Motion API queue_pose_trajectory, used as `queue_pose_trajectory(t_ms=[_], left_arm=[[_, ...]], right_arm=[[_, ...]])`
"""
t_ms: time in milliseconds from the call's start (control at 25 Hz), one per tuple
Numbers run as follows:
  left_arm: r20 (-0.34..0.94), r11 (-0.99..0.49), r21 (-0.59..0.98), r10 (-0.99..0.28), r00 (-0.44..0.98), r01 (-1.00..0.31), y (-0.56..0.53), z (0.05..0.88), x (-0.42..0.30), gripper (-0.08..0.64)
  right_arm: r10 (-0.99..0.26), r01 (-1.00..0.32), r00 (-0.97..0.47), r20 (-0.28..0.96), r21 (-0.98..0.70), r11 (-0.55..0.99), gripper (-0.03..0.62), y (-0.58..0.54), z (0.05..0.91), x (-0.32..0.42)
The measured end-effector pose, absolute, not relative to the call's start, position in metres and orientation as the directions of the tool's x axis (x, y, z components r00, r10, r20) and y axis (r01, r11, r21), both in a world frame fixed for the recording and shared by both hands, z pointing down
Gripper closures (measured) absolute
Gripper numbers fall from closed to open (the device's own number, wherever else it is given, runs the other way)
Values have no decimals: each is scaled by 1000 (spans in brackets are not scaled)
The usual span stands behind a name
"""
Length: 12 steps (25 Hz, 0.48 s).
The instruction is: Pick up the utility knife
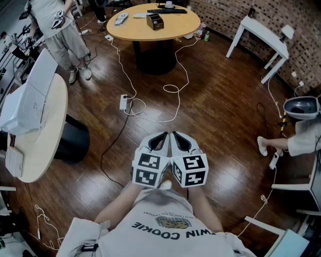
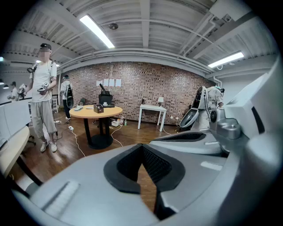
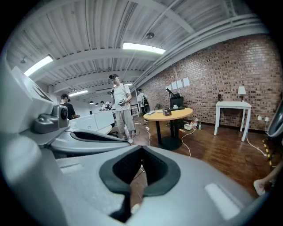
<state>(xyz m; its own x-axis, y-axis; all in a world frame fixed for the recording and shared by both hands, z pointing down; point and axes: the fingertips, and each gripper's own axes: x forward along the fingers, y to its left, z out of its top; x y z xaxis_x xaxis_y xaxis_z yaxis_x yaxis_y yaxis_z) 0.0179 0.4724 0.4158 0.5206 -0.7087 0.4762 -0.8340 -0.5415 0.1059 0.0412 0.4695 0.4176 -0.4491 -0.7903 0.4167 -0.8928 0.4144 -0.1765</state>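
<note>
I cannot make out a utility knife in any view. My left gripper [image 1: 161, 138] and right gripper [image 1: 179, 139] are held side by side close to the person's chest, over the wooden floor, both pointing forward and somewhat down. The left gripper [image 2: 142, 148] is shut with nothing between its jaws, and the right gripper [image 3: 141, 150] is shut and empty too. Far ahead, a round yellow table [image 1: 135, 31] carries a small brown box [image 1: 155, 21], a grey object [image 1: 121, 19] and a black keyboard-like item [image 1: 167, 10].
A white round table [image 1: 45, 130] with a white machine stands at the left. A white desk [image 1: 261, 35] is by the brick wall at the right. Cables and a power strip [image 1: 123, 102] lie on the floor. One person [image 1: 57, 25] stands at the back left; another's foot [image 1: 263, 144] shows at the right.
</note>
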Motion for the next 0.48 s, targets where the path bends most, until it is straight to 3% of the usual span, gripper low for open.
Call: queue_pose_trajectory(t_ms=[480], left_arm=[[465,-542,108,-714,524,-834,370,429,-9,557]], right_arm=[[-780,-892,-446,438,-149,427,597,368,433,14]])
